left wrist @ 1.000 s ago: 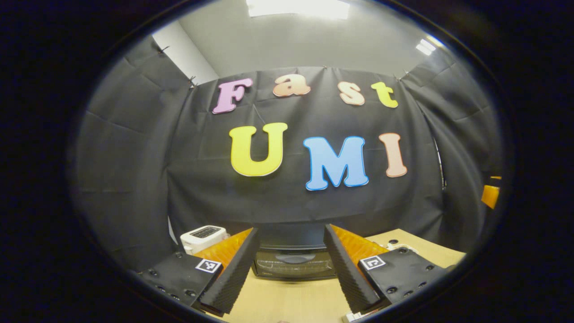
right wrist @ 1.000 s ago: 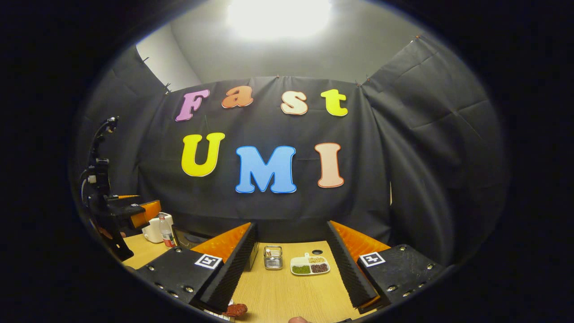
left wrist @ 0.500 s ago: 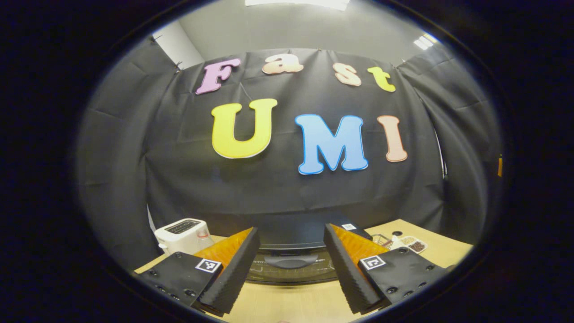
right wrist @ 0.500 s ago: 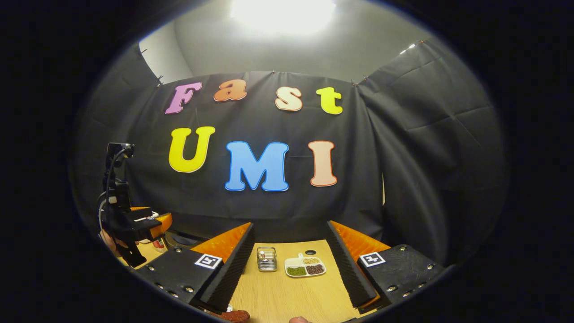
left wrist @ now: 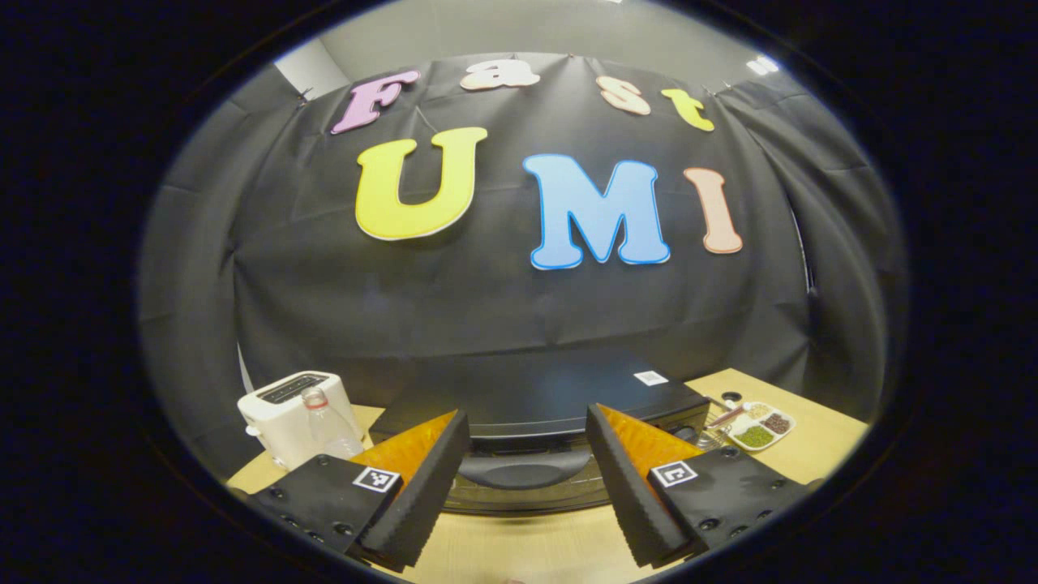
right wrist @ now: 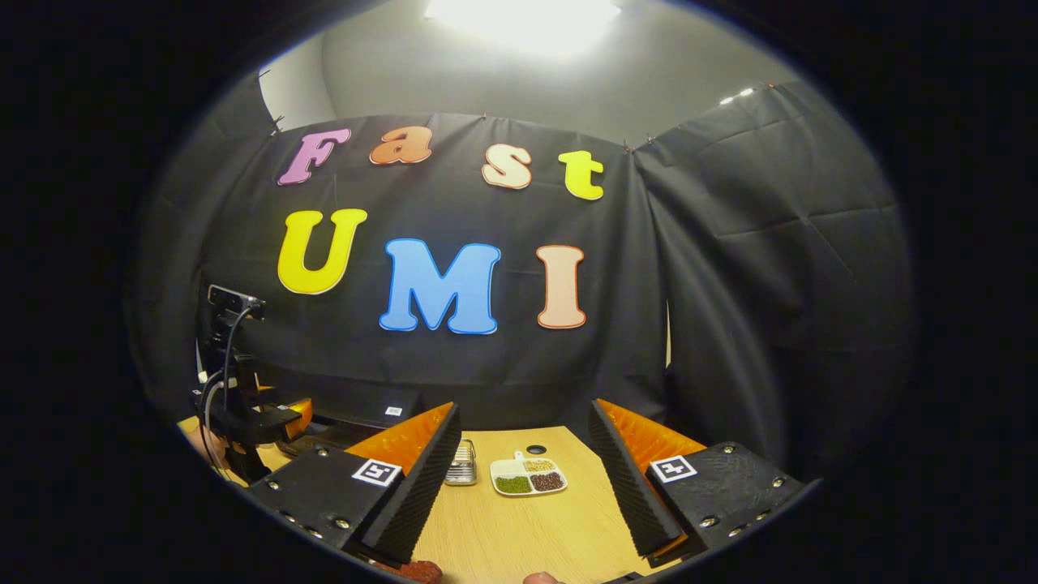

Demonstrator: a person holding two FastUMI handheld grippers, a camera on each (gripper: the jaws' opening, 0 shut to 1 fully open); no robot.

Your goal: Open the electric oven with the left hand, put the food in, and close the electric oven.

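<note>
Black cloth walls [right wrist: 770, 268], wooden table [right wrist: 519, 527], bright ceiling light [right wrist: 523, 12].

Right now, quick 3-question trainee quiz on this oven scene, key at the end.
1. True or false: the oven door is closed.
2. Which stands beside the toaster? A) clear bottle B) kettle C) mug
3. Fill in: the left claw is open and lined up with the door ____.

Key: 1 true; 2 A; 3 handle.
</note>
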